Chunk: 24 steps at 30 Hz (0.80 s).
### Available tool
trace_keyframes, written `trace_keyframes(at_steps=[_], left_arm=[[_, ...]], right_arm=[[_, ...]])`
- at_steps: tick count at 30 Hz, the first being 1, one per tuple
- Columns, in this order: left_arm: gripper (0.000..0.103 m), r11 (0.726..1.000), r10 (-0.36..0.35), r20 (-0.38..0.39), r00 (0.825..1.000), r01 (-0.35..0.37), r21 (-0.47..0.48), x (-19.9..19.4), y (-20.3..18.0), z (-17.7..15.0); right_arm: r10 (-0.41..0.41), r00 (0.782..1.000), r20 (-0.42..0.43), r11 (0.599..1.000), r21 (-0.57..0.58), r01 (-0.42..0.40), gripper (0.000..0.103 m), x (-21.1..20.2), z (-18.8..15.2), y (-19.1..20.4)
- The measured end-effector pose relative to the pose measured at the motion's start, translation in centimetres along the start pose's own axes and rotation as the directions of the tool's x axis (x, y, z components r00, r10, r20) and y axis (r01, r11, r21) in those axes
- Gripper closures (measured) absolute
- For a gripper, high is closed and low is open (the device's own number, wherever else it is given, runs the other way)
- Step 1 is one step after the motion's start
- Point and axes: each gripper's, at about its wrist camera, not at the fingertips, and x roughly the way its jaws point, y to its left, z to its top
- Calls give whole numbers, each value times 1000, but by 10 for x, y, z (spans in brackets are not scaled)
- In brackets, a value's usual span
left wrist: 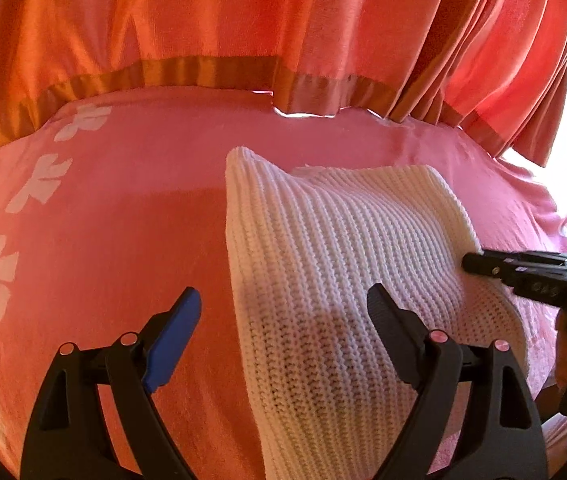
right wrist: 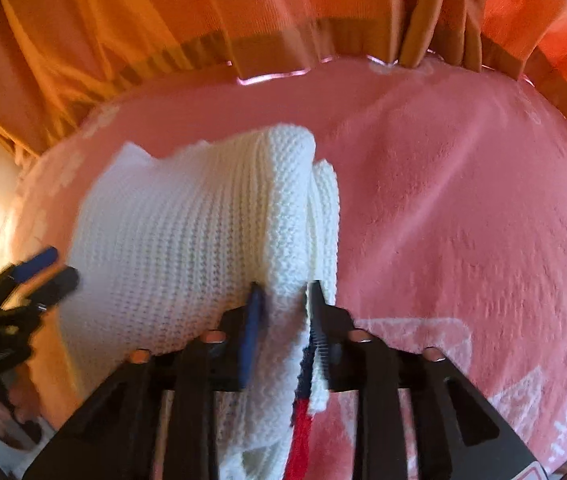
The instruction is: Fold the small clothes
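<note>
White knit garment (left wrist: 335,264) folded, lying centre-right on the pink bedcover (left wrist: 123,220). Left gripper (left wrist: 283,320) spread wide, holding nothing, blue pad over bare cover at lower left. Right gripper (right wrist: 283,300) pinched on the knit's thick folded edge (red and navy trim below, partly hidden). Orange curtain (left wrist: 243,20) along the top; far edge blurred.
</note>
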Motion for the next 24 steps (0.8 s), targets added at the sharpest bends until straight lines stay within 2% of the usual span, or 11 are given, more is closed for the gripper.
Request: trace_keyframes(at_steps=[1, 3, 8, 12, 14, 16, 19, 21, 23, 24], left_arm=[[20, 1000, 4, -1, 1000, -4, 1, 0, 0, -1], [19, 1000, 14, -2, 1000, -14, 11, -1, -1, -3], [18, 999, 26, -16, 1000, -26, 21, 4, -3, -6], [14, 999, 49, -17, 999, -49, 19, 6, -3, -9], [13, 999, 41, -22, 999, -41, 2, 8, -1, -9], [13, 999, 23, -35, 999, -24, -21, 10, 2, -10], [13, 996, -32, -65, 997, 26, -88, 15, 12, -9], [13, 983, -100, -89, 991, 85, -161, 19, 21, -9], [13, 957, -180, -114, 977, 147, -251, 27, 31, -10], [12, 931, -236, -131, 963, 185, -316, 34, 39, -12]], right_arm=[[-2, 1000, 7, 1000, 5, 2, 49, -3, -2, -1], [-5, 1000, 23, 1000, 12, 5, 41, -11, -8, -3], [73, 997, -28, 996, 48, -72, 34, -2, -17, -5], [94, 990, -103, 993, 74, -87, 32, 18, -29, -4], [96, 989, -110, 993, 76, -88, 26, 22, -32, -4], [107, 987, -117, 992, 86, -97, 25, 25, -34, -4], [143, 981, -128, 984, 126, -127, 24, 29, -35, -10], [172, 976, -136, 976, 155, -151, 23, 31, -36, -14], [201, 969, -143, 967, 184, -174, 22, 35, -36, -19], [220, 964, -147, 960, 208, -188, 21, 38, -36, -21]])
